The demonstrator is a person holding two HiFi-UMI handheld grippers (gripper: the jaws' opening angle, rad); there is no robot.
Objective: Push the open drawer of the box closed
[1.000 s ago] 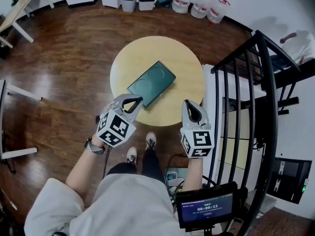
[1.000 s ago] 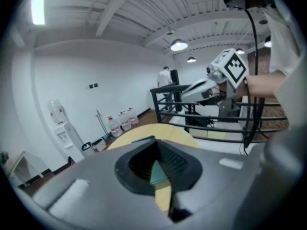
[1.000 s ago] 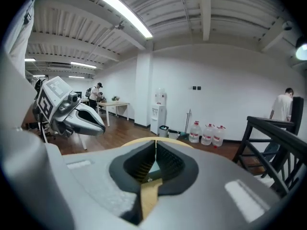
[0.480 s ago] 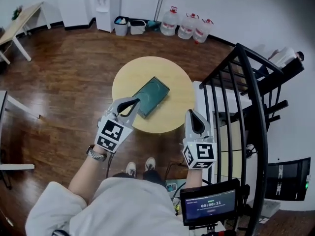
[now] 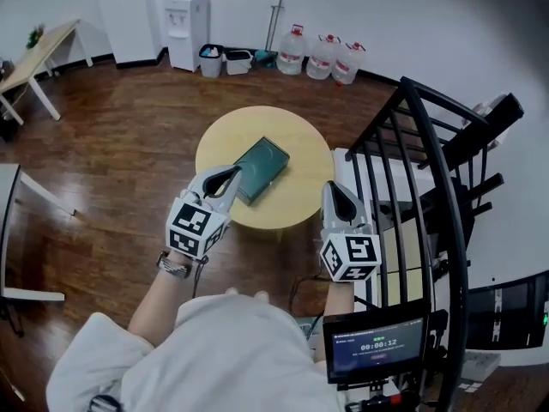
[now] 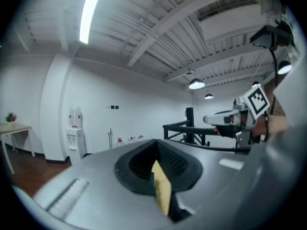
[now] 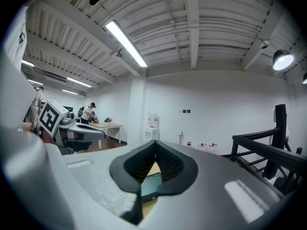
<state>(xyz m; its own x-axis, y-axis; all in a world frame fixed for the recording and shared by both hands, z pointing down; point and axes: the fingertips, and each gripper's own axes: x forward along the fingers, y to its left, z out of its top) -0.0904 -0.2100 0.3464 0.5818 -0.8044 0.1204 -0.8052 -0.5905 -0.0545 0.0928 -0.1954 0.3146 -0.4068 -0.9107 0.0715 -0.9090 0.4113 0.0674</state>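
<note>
Teal box [image 5: 260, 171] sits mid-frame on the round worktop [image 5: 302, 140] with no drawer sticking out; left gripper [image 5: 233, 172] and right gripper [image 5: 331, 186], both closed and empty, have lifted away, so the push looks done.

A screen [image 5: 375, 348] near the right gripper [image 5: 334, 189] shows the timer 00:00:12; no other text is legible

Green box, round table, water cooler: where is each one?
green box [image 5: 261, 170], head view, middle of its top.
round table [image 5: 257, 123], head view, bare top behind the box.
water cooler [image 5: 186, 28], head view, its white front.
</note>
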